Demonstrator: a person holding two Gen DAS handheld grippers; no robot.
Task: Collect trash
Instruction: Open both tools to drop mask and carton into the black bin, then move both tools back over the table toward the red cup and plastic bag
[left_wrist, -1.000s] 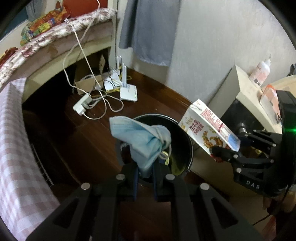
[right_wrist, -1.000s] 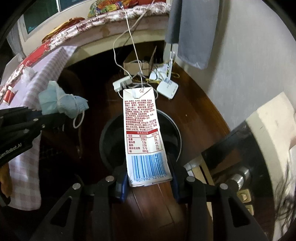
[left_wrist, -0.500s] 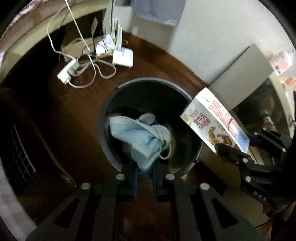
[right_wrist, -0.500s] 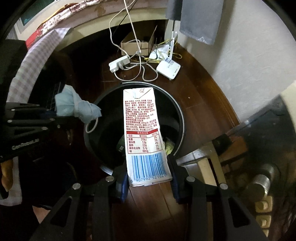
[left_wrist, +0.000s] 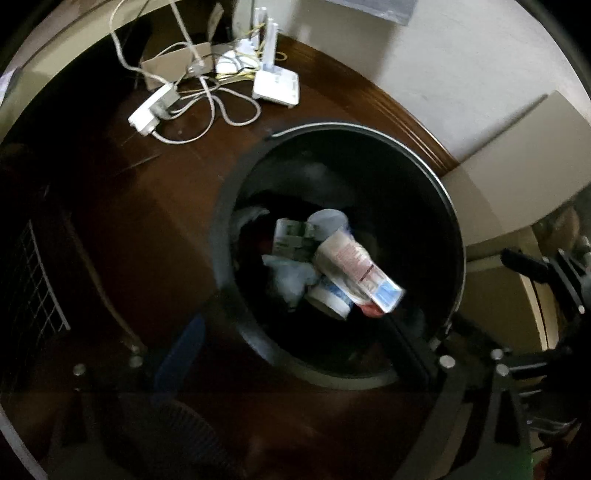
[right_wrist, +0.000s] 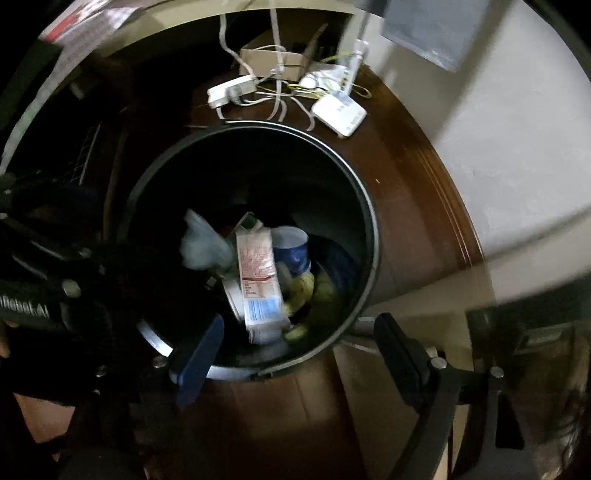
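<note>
Left wrist view looks straight down into the black trash bin, which stands on the dark wooden floor. Inside it lie the milk carton, tilted with its blue end toward the lower right, and the pale blue face mask just left of it, touching other cups and wrappers. The left tool hangs over the near rim with its fingers spread wide and nothing between them; one blue pad shows at lower left.

From the right wrist, the right tool is likewise spread wide and empty above the bin. The carton lies lengthwise among the rubbish with the mask at its left. The left tool's dark body sits at the left edge. Beyond the bin, a white power strip, cables and a white router lie on the floor near the wall.
</note>
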